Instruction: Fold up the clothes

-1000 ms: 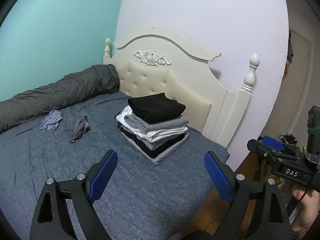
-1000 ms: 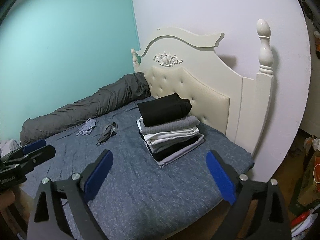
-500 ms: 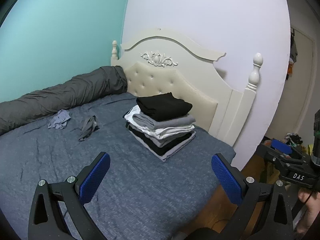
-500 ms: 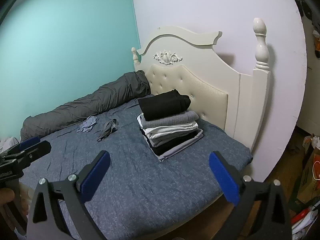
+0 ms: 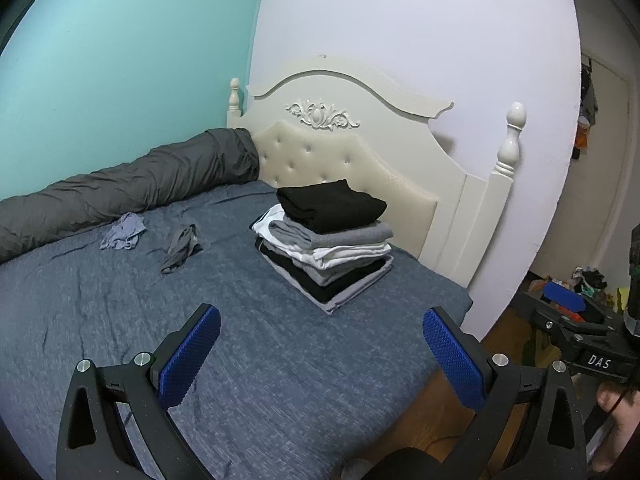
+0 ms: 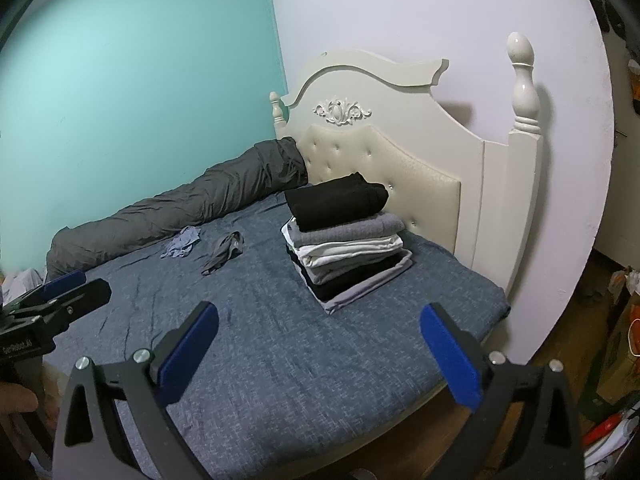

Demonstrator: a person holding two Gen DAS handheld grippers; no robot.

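A stack of folded clothes (image 5: 326, 240) (image 6: 344, 236), black on top with grey, white and black layers beneath, sits on the blue bed (image 5: 120, 320) (image 6: 280, 340) near the headboard. Two loose garments lie farther left: a crumpled light blue one (image 5: 123, 232) (image 6: 182, 243) and a dark grey one (image 5: 181, 249) (image 6: 225, 251). My left gripper (image 5: 322, 356) stands open and empty over the bed's near edge, well short of the stack. My right gripper (image 6: 319, 354) is likewise open with nothing between its blue pads. Each gripper shows at the edge of the other's view.
A rolled dark grey duvet (image 5: 132, 184) (image 6: 192, 208) lies along the teal wall. The cream headboard (image 5: 360, 148) (image 6: 400, 152) with posts stands behind the stack. Wooden floor (image 5: 416, 412) shows below the bed's corner, with clutter (image 6: 616, 340) at the right. A hand (image 5: 616, 408) holds the right tool.
Both grippers have drawn back and up from the bed, so the stack looks smaller and farther away. Both stay open; the clothes have not moved.
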